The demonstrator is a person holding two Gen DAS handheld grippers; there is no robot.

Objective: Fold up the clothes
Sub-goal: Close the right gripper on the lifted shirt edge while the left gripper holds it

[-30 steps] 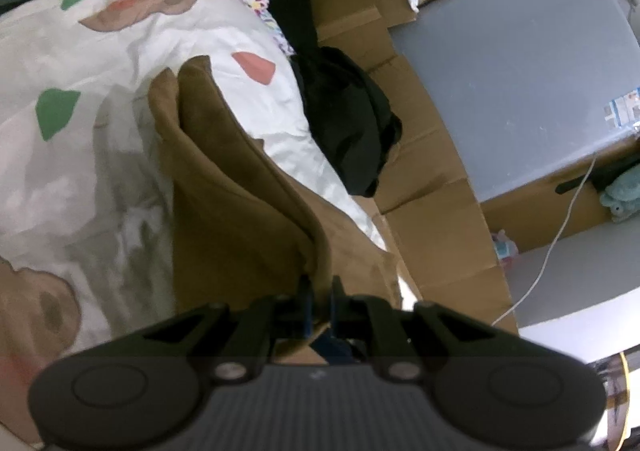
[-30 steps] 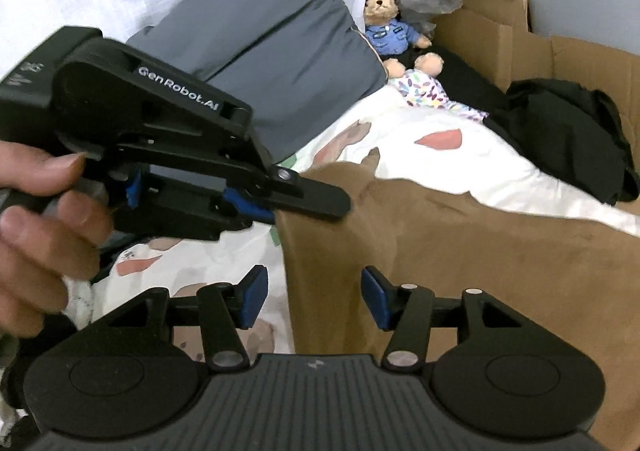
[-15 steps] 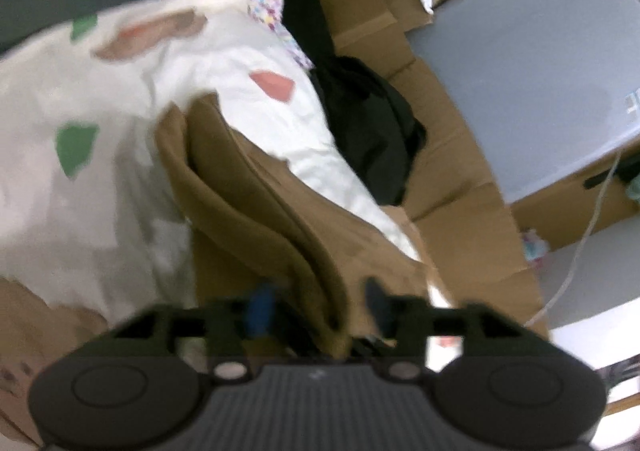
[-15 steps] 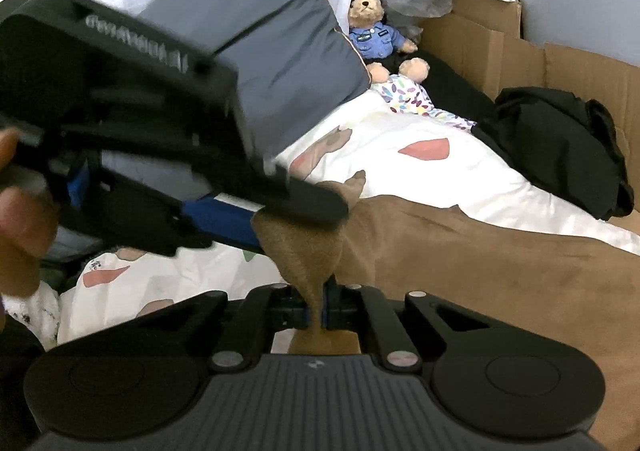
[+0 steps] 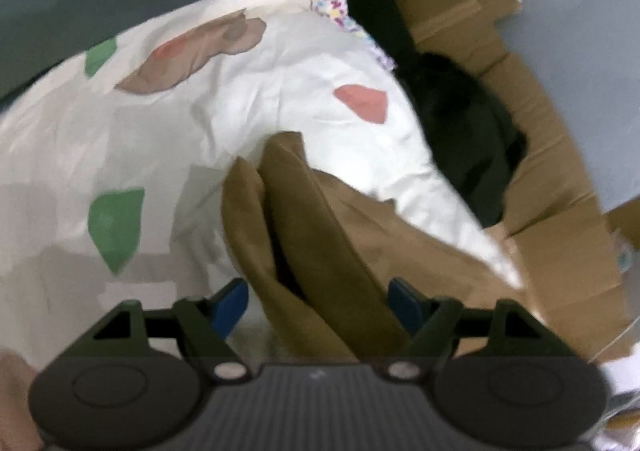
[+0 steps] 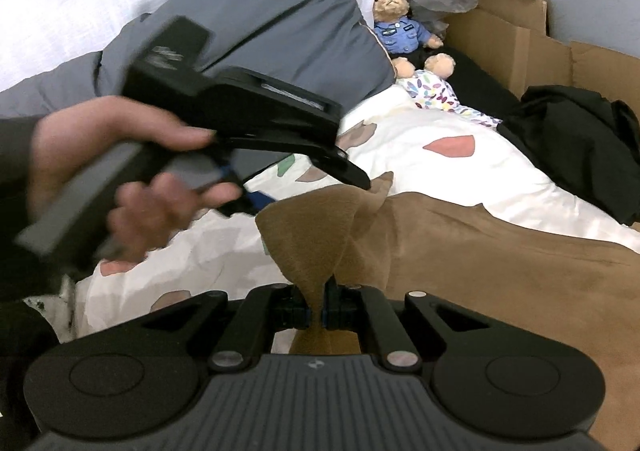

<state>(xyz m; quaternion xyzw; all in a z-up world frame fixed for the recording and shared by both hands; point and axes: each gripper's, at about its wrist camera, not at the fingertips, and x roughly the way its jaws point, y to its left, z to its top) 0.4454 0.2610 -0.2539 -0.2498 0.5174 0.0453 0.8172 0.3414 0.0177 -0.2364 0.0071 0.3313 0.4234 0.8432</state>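
The brown garment [image 6: 480, 251] lies on the bed's patterned sheet [image 5: 240, 111]. The right gripper [image 6: 316, 311] pinches its raised corner; the left gripper [image 5: 316, 301], jaws just opened wide, straddles its folds without gripping.

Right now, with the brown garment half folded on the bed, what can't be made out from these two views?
- Brown garment: type unclear; both views cut it off at the frame edges.
- Left gripper: left wrist view is motion-blurred; whether the pads touch the cloth is unclear.
- Right gripper: the pinched fold hides how many layers it holds.
- Black clothing: dark heap, no shape readable.
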